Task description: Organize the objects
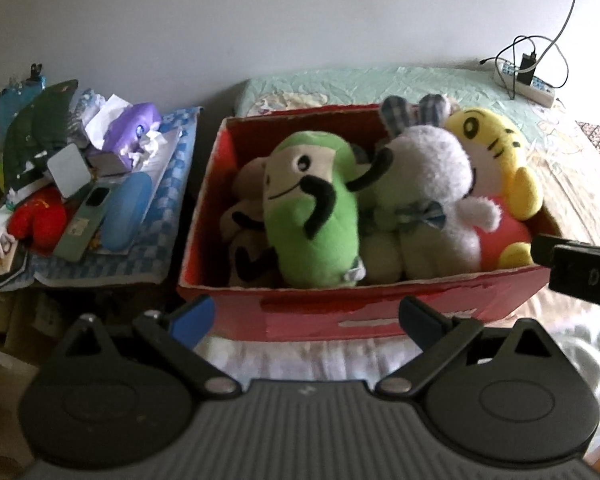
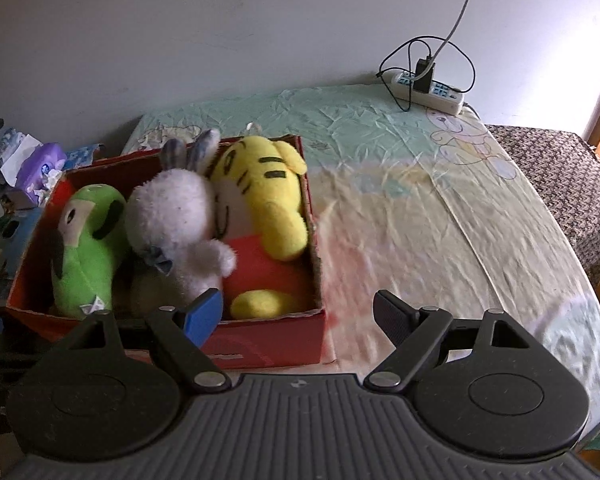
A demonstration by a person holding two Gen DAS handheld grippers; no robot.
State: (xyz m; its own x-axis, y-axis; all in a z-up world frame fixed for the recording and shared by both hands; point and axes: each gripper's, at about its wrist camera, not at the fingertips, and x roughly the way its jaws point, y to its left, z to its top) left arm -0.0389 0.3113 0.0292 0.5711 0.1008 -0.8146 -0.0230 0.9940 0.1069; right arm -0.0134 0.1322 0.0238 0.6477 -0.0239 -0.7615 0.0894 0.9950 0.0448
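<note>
A red cardboard box point(image 1: 320, 312) stands on the bed and holds several plush toys: a green one point(image 1: 312, 216), a white rabbit point(image 1: 432, 184), a yellow tiger point(image 1: 500, 168) and a cream one point(image 1: 244, 220) partly hidden at the left. My left gripper point(image 1: 306, 316) is open and empty, just in front of the box's near wall. In the right wrist view the box point(image 2: 268, 344), green plush point(image 2: 84, 256), rabbit point(image 2: 180, 220) and tiger point(image 2: 260, 200) show at left. My right gripper point(image 2: 298, 316) is open and empty at the box's near right corner.
A cluttered side table point(image 1: 168, 200) left of the box carries a tissue pack point(image 1: 130, 136), a remote point(image 1: 86, 220) and a red item point(image 1: 40, 220). A power strip point(image 2: 428, 90) with cables lies at the bed's far edge. A dark patterned blanket point(image 2: 560, 184) lies at right.
</note>
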